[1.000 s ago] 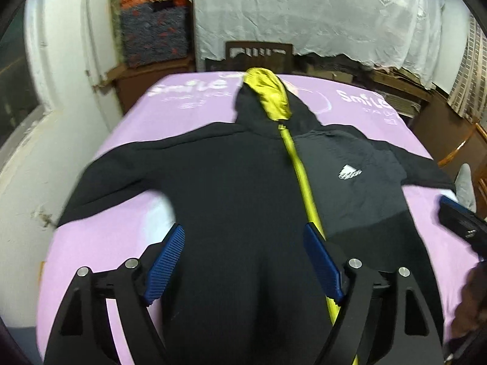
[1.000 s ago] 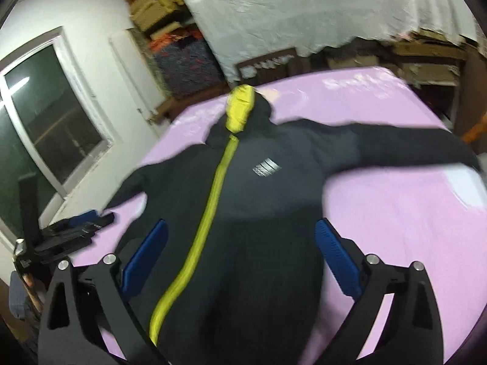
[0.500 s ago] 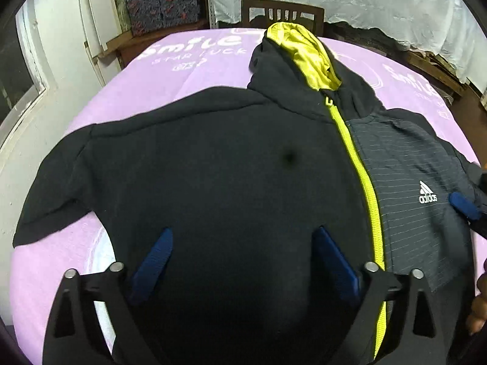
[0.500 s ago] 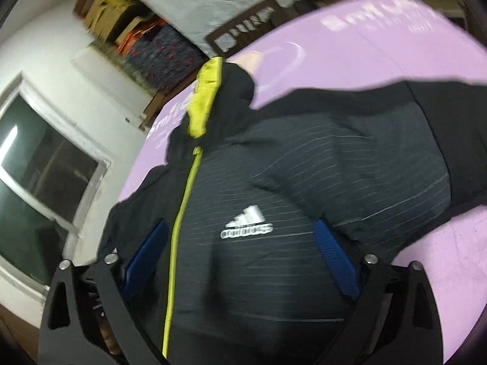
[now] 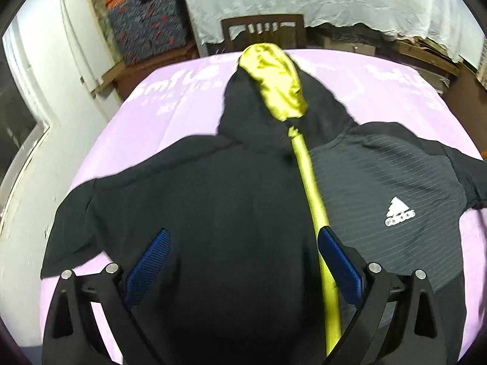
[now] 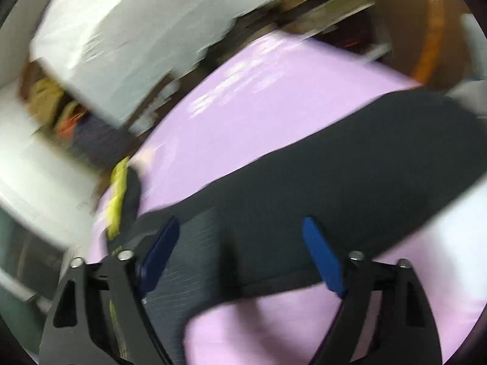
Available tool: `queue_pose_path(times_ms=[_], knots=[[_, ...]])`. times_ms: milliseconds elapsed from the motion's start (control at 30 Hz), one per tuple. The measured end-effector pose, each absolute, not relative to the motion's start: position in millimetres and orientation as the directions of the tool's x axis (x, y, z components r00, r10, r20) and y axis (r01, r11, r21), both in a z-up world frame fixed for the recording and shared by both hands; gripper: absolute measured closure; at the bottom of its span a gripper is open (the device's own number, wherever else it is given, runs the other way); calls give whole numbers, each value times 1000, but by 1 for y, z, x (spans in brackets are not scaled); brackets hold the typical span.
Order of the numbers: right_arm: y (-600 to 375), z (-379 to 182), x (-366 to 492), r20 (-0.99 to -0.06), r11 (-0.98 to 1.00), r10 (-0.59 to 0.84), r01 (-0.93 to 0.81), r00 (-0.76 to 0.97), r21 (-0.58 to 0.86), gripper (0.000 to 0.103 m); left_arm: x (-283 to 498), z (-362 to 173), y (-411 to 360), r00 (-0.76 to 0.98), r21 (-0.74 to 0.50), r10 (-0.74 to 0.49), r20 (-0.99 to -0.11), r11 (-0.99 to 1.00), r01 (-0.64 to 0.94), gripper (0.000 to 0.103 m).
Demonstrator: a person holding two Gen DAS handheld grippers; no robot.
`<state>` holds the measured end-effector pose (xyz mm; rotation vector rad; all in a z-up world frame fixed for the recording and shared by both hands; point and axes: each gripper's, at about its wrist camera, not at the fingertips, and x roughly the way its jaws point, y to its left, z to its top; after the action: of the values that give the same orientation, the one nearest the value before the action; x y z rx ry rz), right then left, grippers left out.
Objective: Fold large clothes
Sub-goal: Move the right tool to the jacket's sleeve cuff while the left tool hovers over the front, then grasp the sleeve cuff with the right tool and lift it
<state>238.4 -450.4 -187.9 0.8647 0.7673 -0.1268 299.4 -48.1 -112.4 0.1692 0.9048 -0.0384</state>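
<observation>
Since half a second ago the right gripper (image 6: 240, 252) has swung away from the chest logo toward the jacket's outstretched sleeve (image 6: 380, 164), and its view is now smeared with motion blur; the left gripper (image 5: 243, 266) has pulled back a little, so the whole hood (image 5: 274, 88) shows again. Both pairs of tongs are spread wide, blue pads (image 5: 149, 266) apart with nothing between them. From the left wrist view, the black hooded jacket (image 5: 213, 213) lies flat and face up on the purple sheet (image 5: 170, 115), sleeves spread to both sides, its yellow zipper (image 5: 313, 197) running down the middle and the yellow-lined hood pointing toward a wooden chair (image 5: 263, 32) at the far edge. A white logo (image 5: 398, 213) sits on the striped grey chest panel. In the right wrist view the sleeve crosses the frame diagonally, just beyond the spread fingers.
</observation>
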Motion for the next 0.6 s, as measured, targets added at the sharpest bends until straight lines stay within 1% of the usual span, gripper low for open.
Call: queue_pose_path(times_ms=[100, 167, 233, 267, 300, 367, 400, 467, 600], knots=[[-488, -186, 206, -599, 524, 191, 435, 778, 732, 19, 305, -125, -54, 603, 95, 5, -798, 988, 118, 5], [-500, -182, 185, -575, 486, 160, 444, 802, 753, 19, 310, -136, -51, 588, 70, -9, -809, 991, 111, 5], [-507, -177, 168, -624, 489, 79, 515, 777, 704, 20, 315, -146, -46, 570, 42, -28, -821, 993, 110, 4], [-512, -177, 160, -653, 476, 35, 562, 757, 677, 21, 316, -147, -43, 568, 28, -37, -822, 994, 105, 4], [-514, -179, 156, -663, 462, 21, 580, 749, 670, 24, 317, -147, -39, 566, 12, -43, -823, 996, 93, 4], [-522, -183, 148, -677, 426, -3, 613, 736, 665, 35, 318, -149, -34, 554, -27, -71, -830, 996, 88, 4], [-525, -185, 145, -690, 415, -23, 635, 724, 652, 37, 318, -150, -33, 552, -32, -76, -830, 996, 88, 4], [-520, -188, 150, -698, 414, -41, 647, 715, 640, 46, 318, -150, -33, 554, -26, -74, -830, 995, 94, 3], [-528, -196, 157, -688, 373, -90, 665, 720, 647, 51, 316, -151, -35, 555, -18, -73, -829, 994, 104, 3]])
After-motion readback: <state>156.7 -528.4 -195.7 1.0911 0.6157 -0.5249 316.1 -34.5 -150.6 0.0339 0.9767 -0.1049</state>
